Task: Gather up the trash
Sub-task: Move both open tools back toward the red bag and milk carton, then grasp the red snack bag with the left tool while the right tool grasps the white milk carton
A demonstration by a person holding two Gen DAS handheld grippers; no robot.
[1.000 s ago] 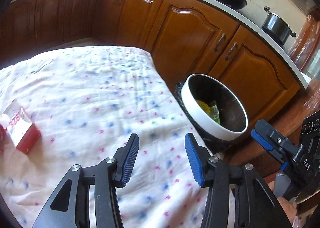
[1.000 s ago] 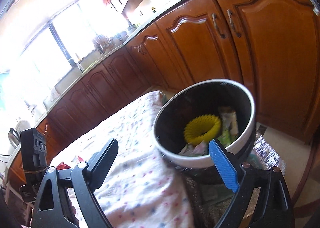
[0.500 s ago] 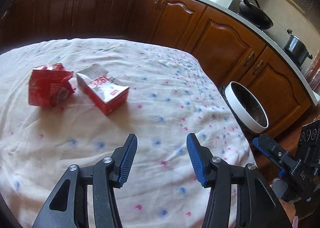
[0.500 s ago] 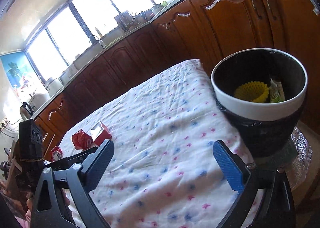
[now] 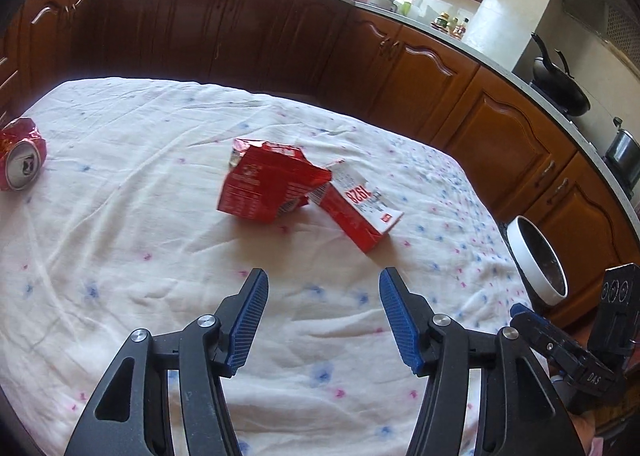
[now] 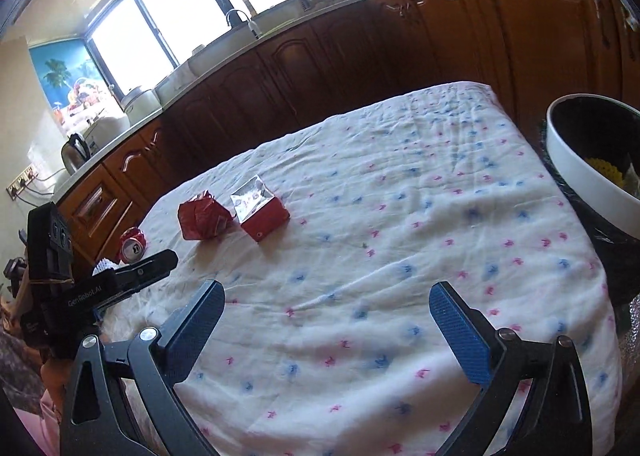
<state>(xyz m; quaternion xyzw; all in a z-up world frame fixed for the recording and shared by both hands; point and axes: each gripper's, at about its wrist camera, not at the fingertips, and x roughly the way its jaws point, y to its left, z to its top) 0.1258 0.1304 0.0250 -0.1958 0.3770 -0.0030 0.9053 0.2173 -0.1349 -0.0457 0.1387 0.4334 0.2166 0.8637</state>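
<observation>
A: Starting at the left edge of the table (image 5: 120, 240), what is lying there?

B: A crushed red can (image 5: 21, 158) is lying on its side right at the left edge of the flowered cloth, its silver end facing the camera. In the right wrist view it (image 6: 133, 245) is showing near that same far-left corner.

A: And moving toward the middle?

B: A crumpled red wrapper (image 5: 269, 186) is sitting near the centre of the table, and a red and white carton (image 5: 360, 212) is lying tilted just to its right, touching it or nearly so. Both are well apart from the can.

A: What are the grippers doing?

B: The left gripper (image 5: 322, 320) is hovering over the near edge of the cloth, its jaws opening with nothing between the blue pads. The right gripper (image 6: 326, 330) is holding its jaws spread wide, also gripping nothing, only bare cloth showing between them.

A: And at the right?

B: The white-rimmed bin (image 6: 588, 160) is standing just off the table's right edge, below the wooden cabinets (image 5: 452, 92). Something yellow (image 6: 606, 170) is lying inside it, along with other scraps I cannot make out.
</observation>
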